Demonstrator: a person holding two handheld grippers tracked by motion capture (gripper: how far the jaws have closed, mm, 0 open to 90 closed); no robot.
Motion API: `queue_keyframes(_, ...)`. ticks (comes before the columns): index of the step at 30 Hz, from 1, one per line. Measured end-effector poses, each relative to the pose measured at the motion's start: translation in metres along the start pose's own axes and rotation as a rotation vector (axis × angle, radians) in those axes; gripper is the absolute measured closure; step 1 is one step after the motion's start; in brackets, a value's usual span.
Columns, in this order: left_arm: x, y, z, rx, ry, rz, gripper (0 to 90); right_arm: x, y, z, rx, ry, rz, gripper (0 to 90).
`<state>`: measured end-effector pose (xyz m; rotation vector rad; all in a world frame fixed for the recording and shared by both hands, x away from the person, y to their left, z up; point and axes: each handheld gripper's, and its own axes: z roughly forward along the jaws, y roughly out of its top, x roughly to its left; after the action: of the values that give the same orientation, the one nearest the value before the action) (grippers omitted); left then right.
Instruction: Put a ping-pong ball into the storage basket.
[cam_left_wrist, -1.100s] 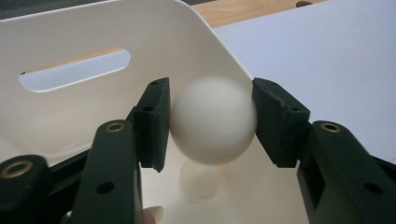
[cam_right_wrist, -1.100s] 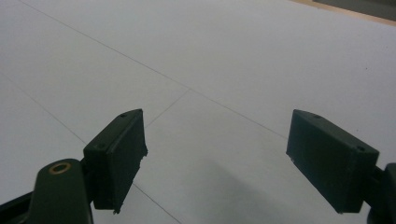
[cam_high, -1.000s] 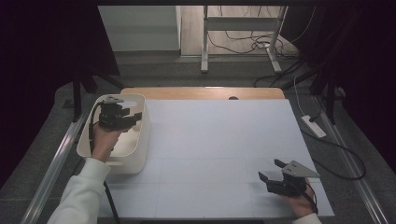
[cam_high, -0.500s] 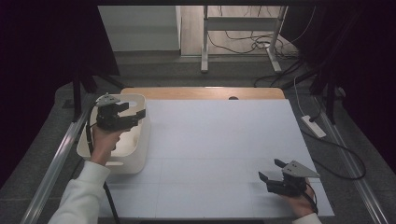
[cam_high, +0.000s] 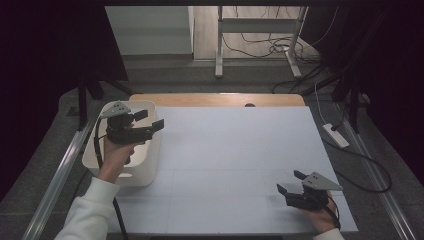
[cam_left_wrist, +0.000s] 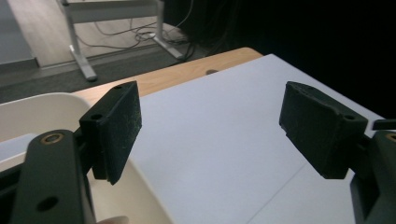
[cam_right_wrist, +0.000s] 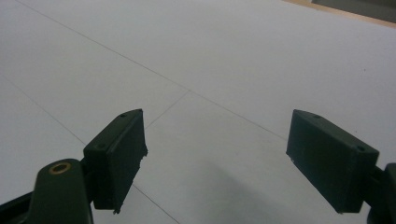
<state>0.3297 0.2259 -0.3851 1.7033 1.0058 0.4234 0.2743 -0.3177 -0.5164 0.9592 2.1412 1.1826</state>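
— Where is the white bin (cam_high: 142, 172) found?
— At the counter's (cam_high: 235, 155) left edge, below the left gripper (cam_high: 150, 120) — fingers just opened, nothing between.
— And the right gripper (cam_high: 290, 182)?
— Fingers apart, empty, rested low. A drop-off is judged finished; nothing is seen left on the counter.

The person's left hand (cam_high: 114, 156) and the left gripper (cam_high: 150, 120) cover much of the inside of the white bin (cam_high: 95, 150), so its contents cannot be told. In the left gripper view that bin (cam_left_wrist: 42, 107) runs off the frame at 9 o'clock. The person's right hand (cam_high: 320, 220) is cut by the frame at 5 o'clock.
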Motion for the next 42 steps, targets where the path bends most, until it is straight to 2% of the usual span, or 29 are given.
queue_keyframes(11,-0.019,-0.003,0.002,-0.011,-0.059,0.019,21.8,0.000,0.000,0.000,-0.001,0.001,-0.001,19.5)
queue_keyframes(18,-0.033,-0.015,0.002,-0.019,-0.116,0.024,21.9,0.000,0.000,0.000,-0.001,0.000,0.003,19.5)
queue_keyframes(25,-0.049,-0.025,0.002,-0.014,-0.146,0.057,21.8,0.000,0.000,0.000,-0.001,0.001,-0.004,19.5)
queue_keyframes(34,-0.079,-0.042,0.012,0.031,-0.193,0.114,21.5,0.000,0.000,0.000,-0.002,0.000,-0.007,19.5)
queue_keyframes(36,-0.084,-0.051,0.016,0.043,-0.210,0.104,21.5,0.000,0.000,-0.001,-0.001,0.002,-0.006,19.5)
queue_keyframes(42,-0.087,-0.067,0.022,0.053,-0.205,0.087,21.9,0.000,0.000,0.000,-0.001,0.003,-0.004,19.5)
